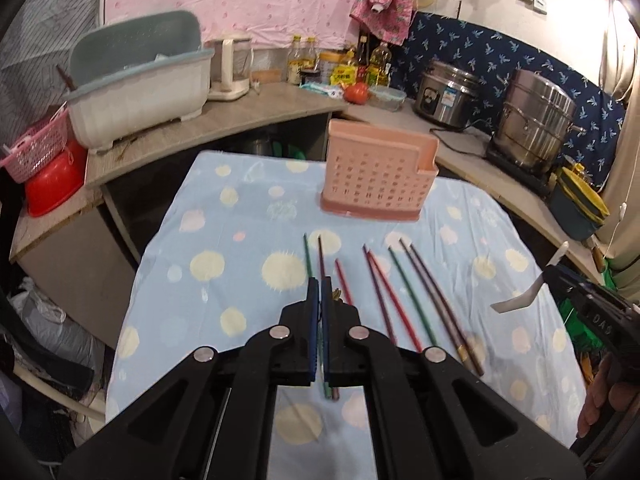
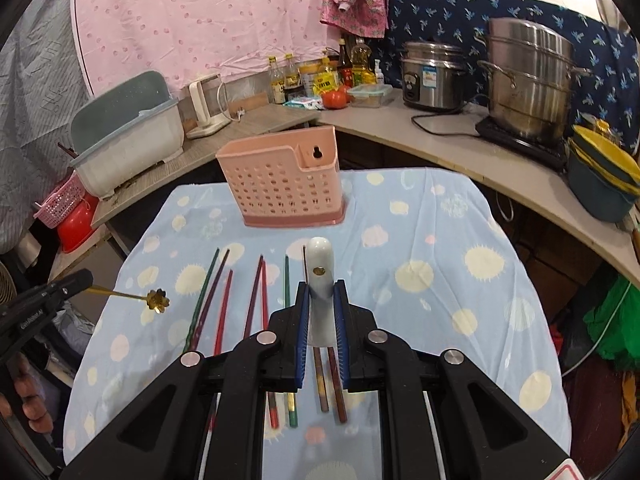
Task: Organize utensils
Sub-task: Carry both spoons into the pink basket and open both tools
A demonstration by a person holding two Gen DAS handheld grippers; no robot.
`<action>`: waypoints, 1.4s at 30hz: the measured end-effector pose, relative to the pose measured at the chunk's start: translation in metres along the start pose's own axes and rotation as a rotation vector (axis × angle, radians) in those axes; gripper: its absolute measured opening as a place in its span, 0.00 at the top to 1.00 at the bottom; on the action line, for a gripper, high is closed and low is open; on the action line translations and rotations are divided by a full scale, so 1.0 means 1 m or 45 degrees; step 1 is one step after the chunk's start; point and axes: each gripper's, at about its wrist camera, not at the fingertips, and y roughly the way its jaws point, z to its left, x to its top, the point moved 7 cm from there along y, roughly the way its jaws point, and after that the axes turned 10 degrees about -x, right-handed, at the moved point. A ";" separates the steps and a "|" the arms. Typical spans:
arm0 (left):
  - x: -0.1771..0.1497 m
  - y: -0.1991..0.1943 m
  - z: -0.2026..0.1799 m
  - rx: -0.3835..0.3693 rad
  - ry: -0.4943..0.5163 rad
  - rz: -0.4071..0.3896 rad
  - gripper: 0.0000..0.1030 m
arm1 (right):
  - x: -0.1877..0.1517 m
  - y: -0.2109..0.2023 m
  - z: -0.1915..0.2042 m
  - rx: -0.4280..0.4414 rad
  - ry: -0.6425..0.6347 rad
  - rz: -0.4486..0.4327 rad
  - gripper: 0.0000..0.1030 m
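A pink perforated utensil holder stands upright at the far side of the blue spotted tablecloth. Several coloured chopsticks lie in a row on the cloth in front of it. My left gripper is shut on a thin gold spoon with a flower-shaped bowl, held above the cloth's left side. My right gripper is shut on a white ceramic spoon, held over the chopsticks' right end.
A grey counter wraps around the table's far side with a dish drainer, kettle, bottles, a tomato, rice cooker and steel steamer pot. A pink basket and red basin sit at the left.
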 end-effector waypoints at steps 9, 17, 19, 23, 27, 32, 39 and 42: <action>0.103 0.026 -0.023 -0.038 0.057 -0.104 0.99 | 0.089 0.045 0.019 0.017 -0.030 -0.074 0.88; 0.185 0.079 -0.028 -0.068 0.061 -0.144 0.99 | 0.159 0.101 0.033 0.061 0.010 -0.101 0.88; 0.198 0.094 -0.029 -0.082 0.065 -0.141 0.99 | 0.169 0.118 0.038 0.074 0.010 -0.093 0.88; 0.209 0.127 -0.031 -0.078 0.085 -0.117 0.99 | 0.176 0.149 0.046 0.085 0.002 -0.059 0.88; 0.202 0.156 -0.025 -0.077 0.067 -0.071 0.99 | 0.174 0.175 0.052 0.091 -0.003 -0.020 0.88; 0.195 0.177 -0.016 -0.049 0.053 -0.046 0.99 | 0.166 0.195 0.056 0.076 -0.024 0.003 0.88; 0.193 0.180 -0.006 -0.023 0.035 -0.040 0.99 | 0.156 0.202 0.058 0.066 -0.029 0.012 0.87; 0.192 0.174 -0.001 -0.037 0.003 -0.044 0.99 | 0.156 0.197 0.060 0.068 -0.030 0.003 0.80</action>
